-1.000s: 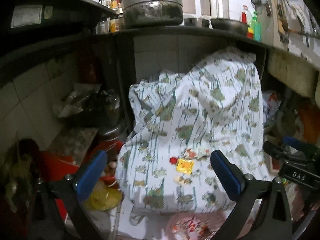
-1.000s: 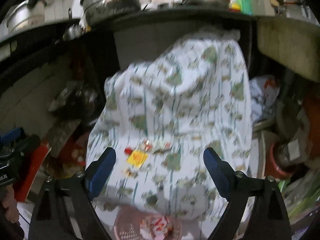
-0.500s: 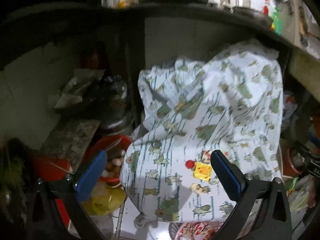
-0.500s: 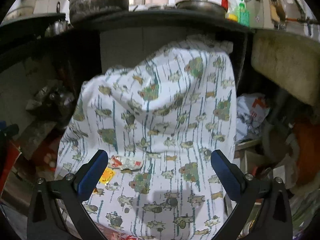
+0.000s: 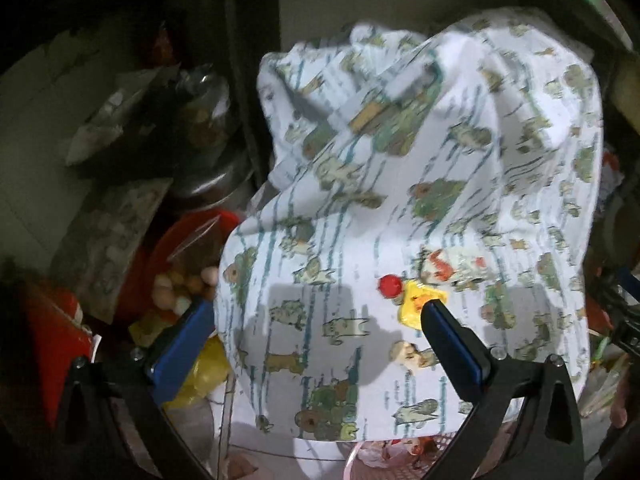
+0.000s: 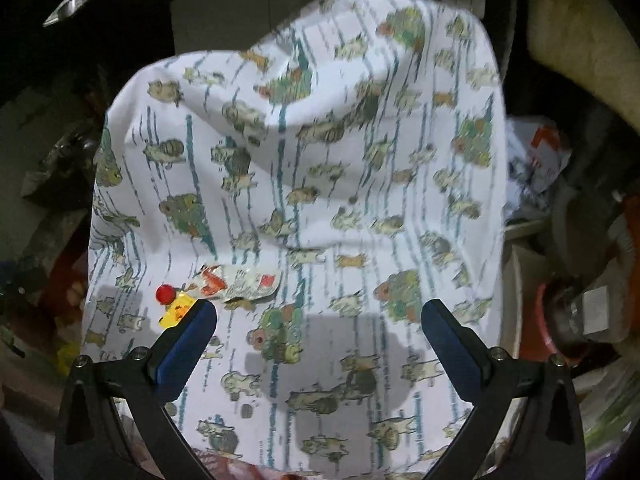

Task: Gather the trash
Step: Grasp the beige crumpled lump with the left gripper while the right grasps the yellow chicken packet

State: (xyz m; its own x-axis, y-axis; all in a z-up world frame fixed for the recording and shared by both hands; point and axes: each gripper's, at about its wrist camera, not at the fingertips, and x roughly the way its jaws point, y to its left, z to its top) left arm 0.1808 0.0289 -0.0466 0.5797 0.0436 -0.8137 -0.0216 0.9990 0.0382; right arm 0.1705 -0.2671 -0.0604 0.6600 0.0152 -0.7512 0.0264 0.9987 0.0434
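We note the draped cloth (image 6: 320, 184) white, with teal stripes and green-brown animal prints. On it: a red cap (image 6: 164, 293), a yellow wrapper (image 6: 176, 310), a white-and-red wrapper (image 6: 240, 282). Gripper pads (image 6: 188, 340) blue, arms black. Bowl (image 5: 180, 236) red.

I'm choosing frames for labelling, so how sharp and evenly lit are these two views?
Left wrist view: patterned cloth smeared by motion blur up top, yellow wrapper fairly crisp, left side very dark. Right wrist view: cloth print blurred, crumpled wrapper readable, gripper shadows across the cloth, fisheye corners black.
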